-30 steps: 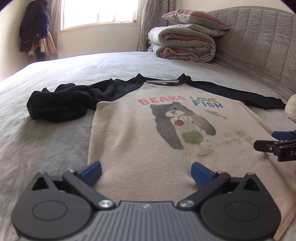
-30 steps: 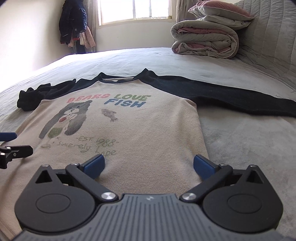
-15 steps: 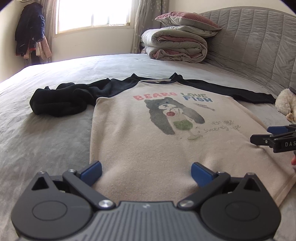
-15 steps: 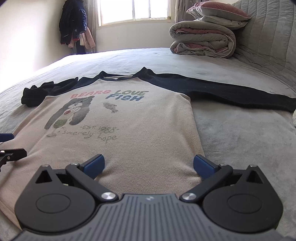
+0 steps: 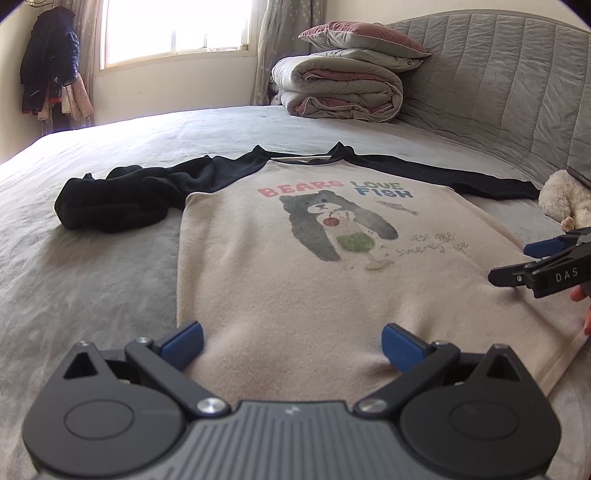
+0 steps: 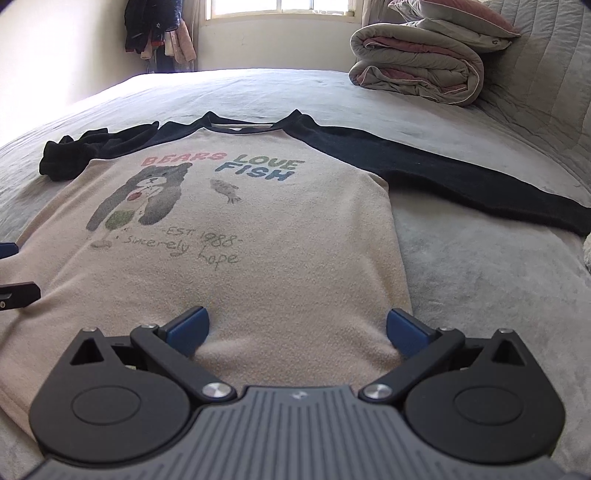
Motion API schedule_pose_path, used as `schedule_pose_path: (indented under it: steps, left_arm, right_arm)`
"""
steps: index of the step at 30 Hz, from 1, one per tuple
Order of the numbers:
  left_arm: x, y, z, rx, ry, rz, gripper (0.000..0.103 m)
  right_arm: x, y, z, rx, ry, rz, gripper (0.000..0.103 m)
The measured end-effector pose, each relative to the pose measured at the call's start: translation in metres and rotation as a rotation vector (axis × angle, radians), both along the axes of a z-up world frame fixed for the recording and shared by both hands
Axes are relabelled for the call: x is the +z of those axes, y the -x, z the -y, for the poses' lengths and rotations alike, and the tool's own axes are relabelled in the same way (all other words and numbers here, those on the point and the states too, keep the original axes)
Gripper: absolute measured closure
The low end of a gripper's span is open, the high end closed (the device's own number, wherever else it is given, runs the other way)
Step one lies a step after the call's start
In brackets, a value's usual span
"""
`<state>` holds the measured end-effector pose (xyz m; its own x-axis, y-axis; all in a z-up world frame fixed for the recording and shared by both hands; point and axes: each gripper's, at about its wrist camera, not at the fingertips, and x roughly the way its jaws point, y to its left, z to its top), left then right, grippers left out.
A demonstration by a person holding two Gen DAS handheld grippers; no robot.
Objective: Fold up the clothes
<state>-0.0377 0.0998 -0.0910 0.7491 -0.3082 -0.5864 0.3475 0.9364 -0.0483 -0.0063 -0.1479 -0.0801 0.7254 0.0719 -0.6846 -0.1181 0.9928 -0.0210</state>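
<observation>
Shirt (image 5: 295, 280) first: we see a cream-bodied top with dark navy raglan sleeves lying face up and flat on the grey bed (image 5: 92, 280), its hem nearest us and its collar pointing toward the window (image 5: 173, 29). Across the chest runs a bear print with the words "BEARS LOVE FISH". We find its left-hand sleeve (image 5: 122, 199) bunched into a dark heap beside the body, while the other sleeve (image 6: 461, 177) stretches out straight across the bedcover.

Our left hand-held gripper (image 5: 291, 341) hovers over the hem near the shirt's left edge, its blue-tipped fingers spread wide with nothing between them. Our right hand-held gripper (image 6: 297, 330) sits likewise over the hem near the right edge, fingers released and apart, holding nothing. In the left view we also catch the right tool's side at the frame edge, above the cream fabric.

A folded quilt (image 5: 340, 92) topped by a pillow (image 5: 362, 37) rests against the padded headboard (image 5: 498, 74), and a plush toy (image 5: 565, 199) lies near the straight sleeve's cuff.
</observation>
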Motion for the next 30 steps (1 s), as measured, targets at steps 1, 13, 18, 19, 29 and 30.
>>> schedule_pose_path:
  steps: [1,13,18,19,29,30]
  left_arm:
    - [0.001,0.0,-0.001,-0.003,0.007,-0.002,0.0]
    - [0.028,-0.039,-0.027,0.006,0.14,-0.155,0.0]
    - [0.042,-0.056,-0.061,0.127,0.155,-0.151,0.0]
    - [0.043,-0.059,-0.067,0.157,0.155,-0.15,0.0]
    - [0.036,-0.083,-0.117,0.375,0.104,-0.135,0.0]
    - [0.036,-0.085,-0.117,0.377,0.098,-0.135,0.0]
  right_arm:
    - [0.003,-0.003,-0.003,0.012,0.003,-0.022,0.0]
    - [0.038,-0.043,-0.081,0.226,0.011,-0.121,0.0]
    - [0.049,-0.074,-0.13,0.33,0.017,-0.1,0.0]
    - [0.05,-0.08,-0.138,0.345,0.015,-0.097,0.0]
    - [0.056,-0.143,-0.188,0.414,-0.064,-0.055,0.0]
    - [0.057,-0.149,-0.191,0.41,-0.069,-0.044,0.0]
